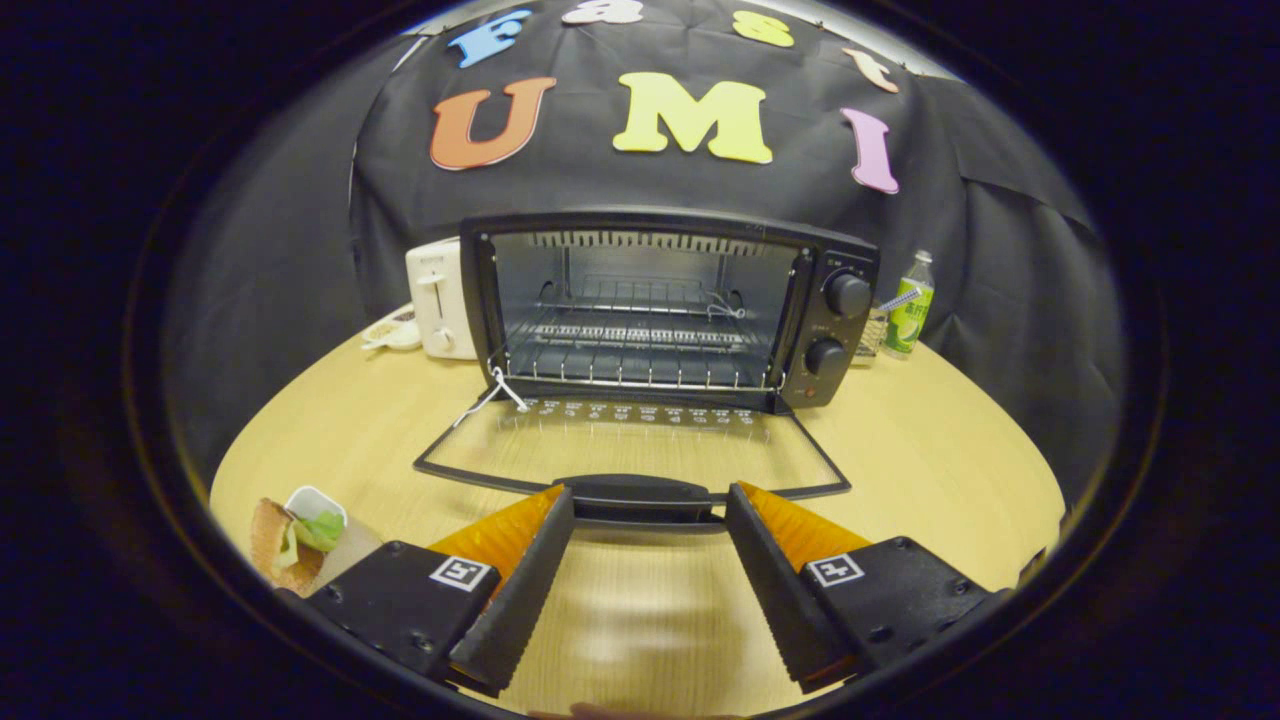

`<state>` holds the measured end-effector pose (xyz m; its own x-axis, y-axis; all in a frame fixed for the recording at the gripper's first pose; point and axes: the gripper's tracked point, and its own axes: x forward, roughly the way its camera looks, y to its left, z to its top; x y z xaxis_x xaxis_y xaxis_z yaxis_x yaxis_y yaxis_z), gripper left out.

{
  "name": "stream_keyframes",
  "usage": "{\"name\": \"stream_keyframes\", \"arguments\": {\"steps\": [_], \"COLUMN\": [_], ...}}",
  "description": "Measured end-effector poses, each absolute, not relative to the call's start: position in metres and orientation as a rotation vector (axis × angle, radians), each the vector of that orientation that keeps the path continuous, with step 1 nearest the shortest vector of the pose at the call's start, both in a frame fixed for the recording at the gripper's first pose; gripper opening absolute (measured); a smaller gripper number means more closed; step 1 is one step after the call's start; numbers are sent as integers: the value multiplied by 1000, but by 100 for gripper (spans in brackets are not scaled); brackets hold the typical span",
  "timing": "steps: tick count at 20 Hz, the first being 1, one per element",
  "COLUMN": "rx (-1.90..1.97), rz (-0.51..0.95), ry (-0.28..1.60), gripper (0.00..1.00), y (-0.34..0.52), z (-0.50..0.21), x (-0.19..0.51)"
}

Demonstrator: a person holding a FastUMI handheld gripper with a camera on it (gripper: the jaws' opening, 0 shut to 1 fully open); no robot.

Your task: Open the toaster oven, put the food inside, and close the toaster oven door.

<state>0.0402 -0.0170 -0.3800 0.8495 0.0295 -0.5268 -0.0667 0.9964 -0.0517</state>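
A black toaster oven (840, 330) stands on the wooden table with its glass door (630, 445) folded down flat toward me. Its wire rack (630, 345) is bare inside. The door's black handle (640, 497) lies just ahead of my fingertips, spanning the gap between them. My gripper (650, 500) is open, with nothing between its fingers. The food, a sandwich with green lettuce (295, 545) on a brown sheet, rests on the table to the left of my left finger.
A white toaster (440, 300) and a small plate (392, 332) stand left of the oven at the back. A green bottle (910, 305) stands to its right. The table edge (1020, 450) curves away on the right; bare wood lies beneath my fingers.
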Motion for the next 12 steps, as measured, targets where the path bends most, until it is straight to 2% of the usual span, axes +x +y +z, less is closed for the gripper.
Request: {"name": "stream_keyframes", "arguments": {"steps": [4, 12], "rx": [-56, 62], "rz": [84, 312], "ry": [612, 728], "gripper": [99, 99], "y": [-5, 56], "z": [-376, -331], "x": [29, -20]}}
